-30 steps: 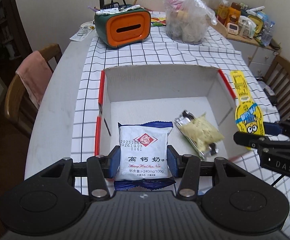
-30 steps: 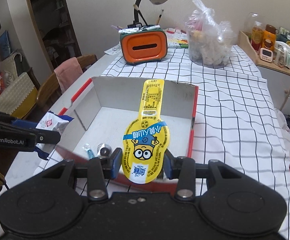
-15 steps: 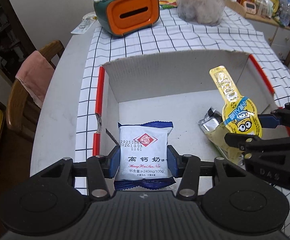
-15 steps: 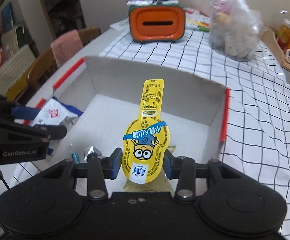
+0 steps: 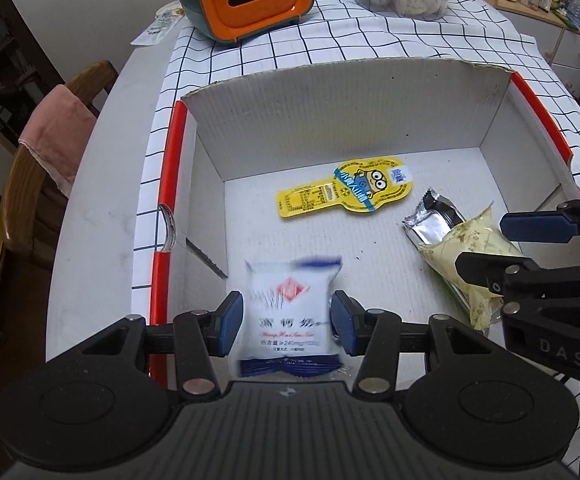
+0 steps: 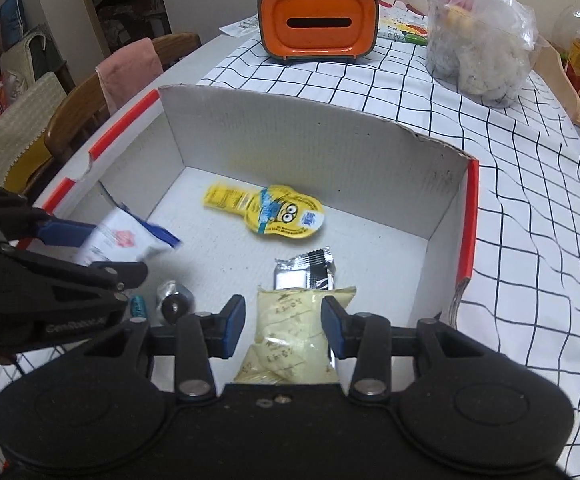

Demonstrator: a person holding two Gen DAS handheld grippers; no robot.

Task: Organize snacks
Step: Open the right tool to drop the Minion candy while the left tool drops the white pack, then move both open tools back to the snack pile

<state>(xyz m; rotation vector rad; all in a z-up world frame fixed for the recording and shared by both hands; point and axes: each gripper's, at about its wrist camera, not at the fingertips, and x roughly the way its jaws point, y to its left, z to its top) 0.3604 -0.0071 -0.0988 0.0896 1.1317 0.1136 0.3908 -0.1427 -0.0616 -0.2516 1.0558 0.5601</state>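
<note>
Corrugated white box (image 5: 330,120) with red rims, standing on the desk (image 5: 370,40) (covered by a checked cloth). The yellow snack (image 5: 350,192) lies flat on the box floor near the far wall, apart from both grippers. A pale packet (image 5: 462,248) with a silver end lies along the right side of the floor. The right gripper (image 6: 284,320) hovers over it, jaws parted and holding nothing; contact with the packet cannot be told. The left gripper (image 5: 286,320) is over the near left corner with a white packet (image 5: 286,292) between its jaws. The packet is blurred, so whether the pads (image 5: 230,320) press on it cannot be told. Two foil sweets (image 6: 174,300) lie on the floor near the front wall.
</note>
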